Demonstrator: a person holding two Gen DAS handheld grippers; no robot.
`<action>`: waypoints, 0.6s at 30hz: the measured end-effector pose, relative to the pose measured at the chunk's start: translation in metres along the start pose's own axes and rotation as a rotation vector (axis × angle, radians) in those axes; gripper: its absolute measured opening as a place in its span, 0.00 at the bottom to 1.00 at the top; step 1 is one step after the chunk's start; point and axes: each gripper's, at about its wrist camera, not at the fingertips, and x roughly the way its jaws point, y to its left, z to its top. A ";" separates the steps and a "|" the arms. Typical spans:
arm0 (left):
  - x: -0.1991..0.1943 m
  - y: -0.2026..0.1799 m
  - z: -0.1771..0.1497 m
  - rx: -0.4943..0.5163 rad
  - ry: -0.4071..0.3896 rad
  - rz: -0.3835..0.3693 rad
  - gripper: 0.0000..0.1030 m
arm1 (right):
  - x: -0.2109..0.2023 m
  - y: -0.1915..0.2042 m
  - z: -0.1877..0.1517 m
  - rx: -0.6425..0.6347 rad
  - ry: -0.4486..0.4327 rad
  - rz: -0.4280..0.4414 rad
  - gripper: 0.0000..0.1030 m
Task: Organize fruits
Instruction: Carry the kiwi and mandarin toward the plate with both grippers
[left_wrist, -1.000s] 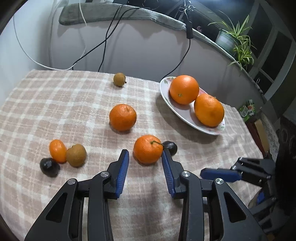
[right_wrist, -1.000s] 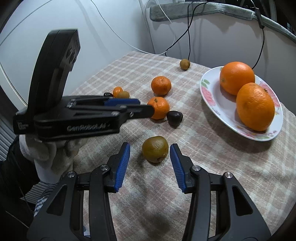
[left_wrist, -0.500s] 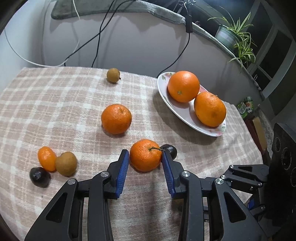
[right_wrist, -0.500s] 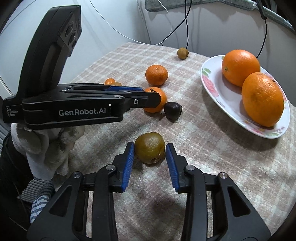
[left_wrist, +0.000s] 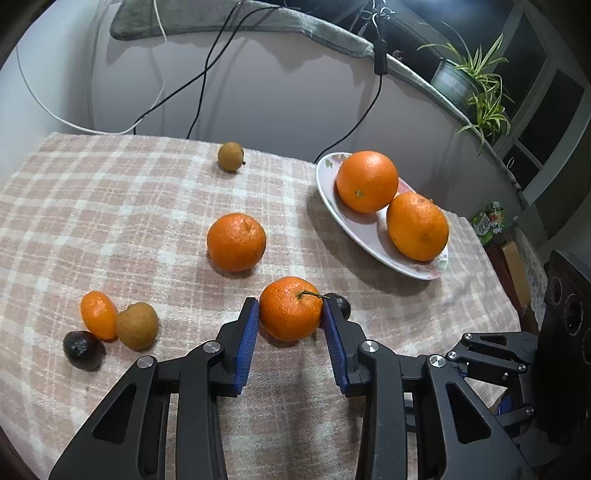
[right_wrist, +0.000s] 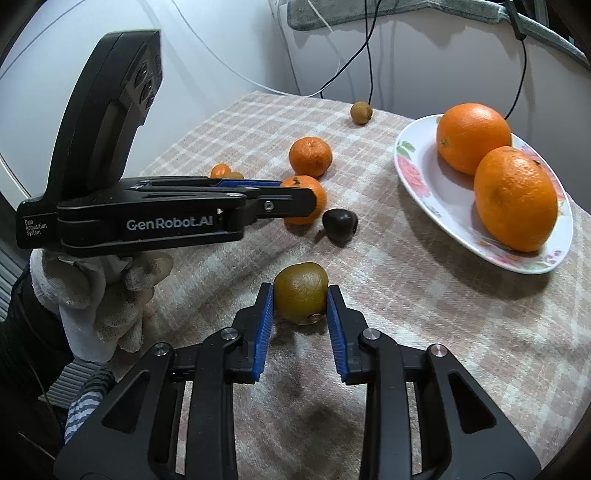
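My left gripper (left_wrist: 290, 308) is shut on a stemmed mandarin (left_wrist: 290, 308) that rests on the checked cloth; it also shows in the right wrist view (right_wrist: 308, 199). My right gripper (right_wrist: 300, 297) is shut on a green-brown kiwi (right_wrist: 301, 292) on the cloth. A white flowered plate (left_wrist: 332, 206) at the right holds two large oranges (left_wrist: 366, 181) (left_wrist: 417, 226). A dark plum (right_wrist: 340, 225) lies just right of the mandarin.
Another mandarin (left_wrist: 236, 242) lies mid-cloth and a small brown fruit (left_wrist: 230, 156) near the far edge. At the left lie a kumquat (left_wrist: 98, 314), a brown fruit (left_wrist: 137, 325) and a dark fruit (left_wrist: 82, 349). Cables hang down the back wall. A gloved hand (right_wrist: 103, 291) holds the left gripper.
Both grippers moved forward around their fruits and closed: the left onto the stemmed mandarin, the right onto the kiwi.
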 end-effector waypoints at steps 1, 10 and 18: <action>-0.002 -0.001 0.001 0.001 -0.004 0.001 0.33 | -0.001 -0.001 0.000 0.002 -0.003 0.000 0.29; -0.009 -0.012 0.010 0.017 -0.032 -0.018 0.33 | -0.023 -0.014 0.003 0.040 -0.060 -0.009 0.29; -0.005 -0.029 0.020 0.033 -0.050 -0.047 0.33 | -0.054 -0.035 0.008 0.083 -0.135 -0.042 0.28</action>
